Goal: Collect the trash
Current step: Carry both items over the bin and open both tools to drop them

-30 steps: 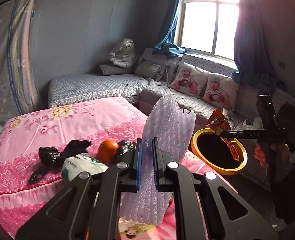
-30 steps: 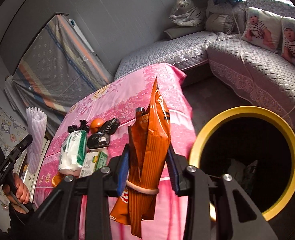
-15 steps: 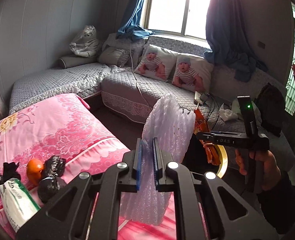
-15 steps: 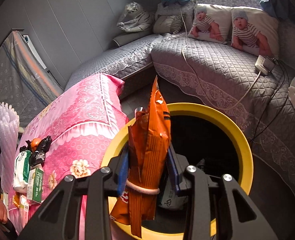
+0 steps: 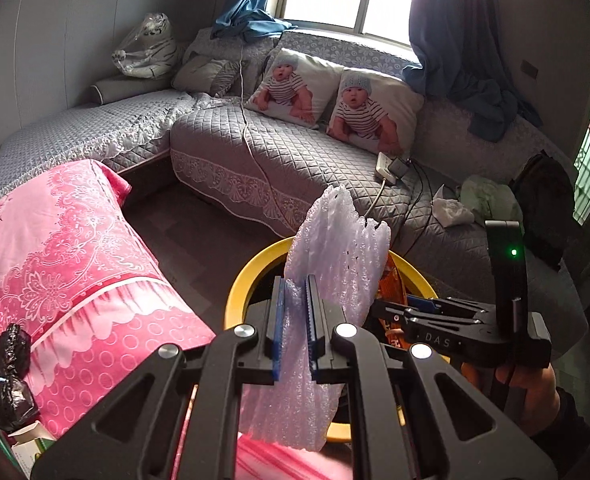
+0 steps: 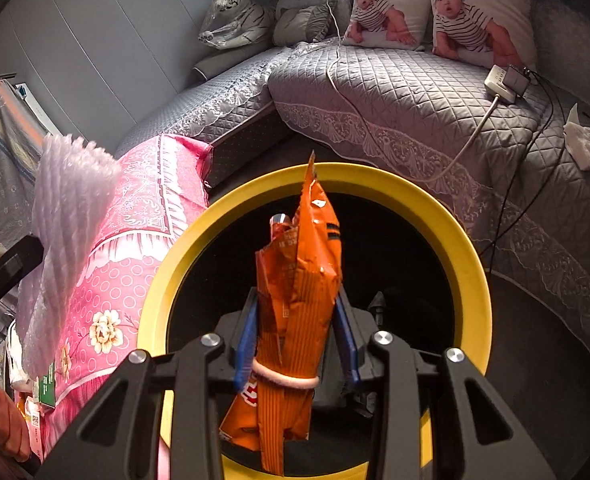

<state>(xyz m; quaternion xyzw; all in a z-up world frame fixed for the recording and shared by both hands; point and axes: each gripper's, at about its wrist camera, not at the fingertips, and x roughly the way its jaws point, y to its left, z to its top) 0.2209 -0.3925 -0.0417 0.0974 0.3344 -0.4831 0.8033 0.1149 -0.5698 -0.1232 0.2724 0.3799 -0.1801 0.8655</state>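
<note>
Bin (image 6: 471,248) filled mid-frame, directly beneath your right gripper (image 6: 297,344), clenched on the upright snack bag (image 6: 299,280); your left gripper (image 5: 293,328) pinched bubble wrap (image 5: 335,264) at the rim.

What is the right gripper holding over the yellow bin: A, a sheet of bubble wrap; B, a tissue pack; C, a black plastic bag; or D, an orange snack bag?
D: the right gripper is clamped on an orange snack bag above the yellow bin.
</note>
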